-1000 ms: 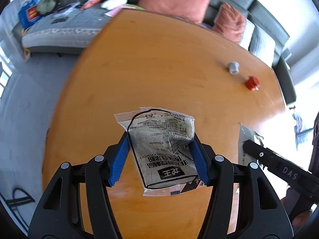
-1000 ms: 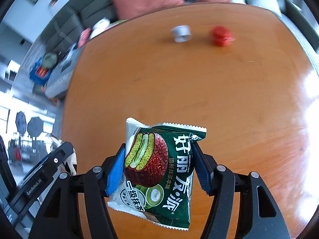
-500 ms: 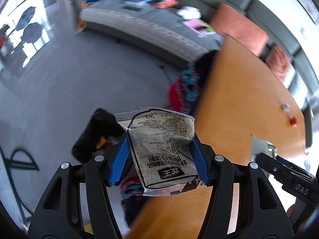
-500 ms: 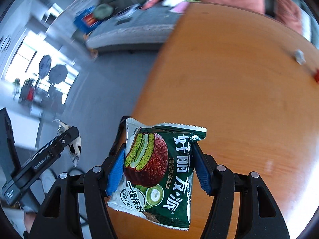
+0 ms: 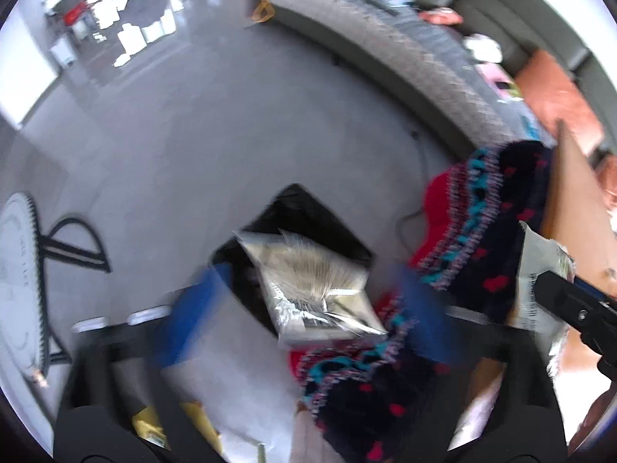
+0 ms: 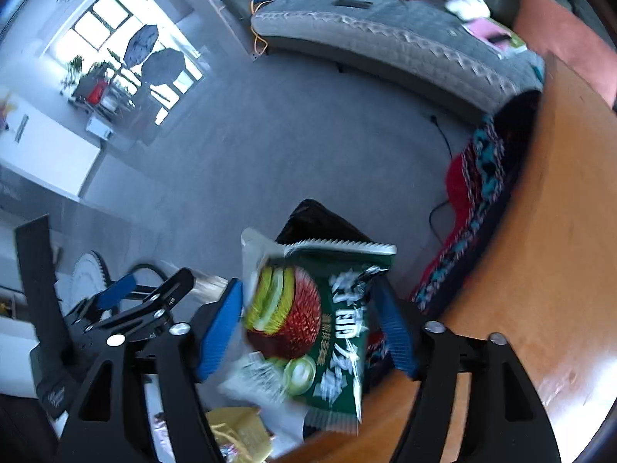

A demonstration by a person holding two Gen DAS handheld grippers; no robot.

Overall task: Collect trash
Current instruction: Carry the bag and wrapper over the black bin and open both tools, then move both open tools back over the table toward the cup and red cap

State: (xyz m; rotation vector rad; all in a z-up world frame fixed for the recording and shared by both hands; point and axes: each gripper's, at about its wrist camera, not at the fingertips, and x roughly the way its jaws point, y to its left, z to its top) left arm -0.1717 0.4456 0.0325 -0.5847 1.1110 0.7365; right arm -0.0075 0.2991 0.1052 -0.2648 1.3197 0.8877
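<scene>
Left gripper [image 5: 304,308] and right gripper [image 6: 308,332] both opening (2 wrappers loose between jaws) above black bin [image 5: 308,212].

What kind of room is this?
Probably a living room at home: a long grey sofa with an orange cushion, a round wooden table, and a black rubbish bin on the grey floor.

The right gripper [image 6: 308,328] is opening, its blue pads clear of the green snack packet [image 6: 320,324], above the black bin [image 6: 320,223] on the floor, left of the wooden table [image 6: 559,270].
</scene>
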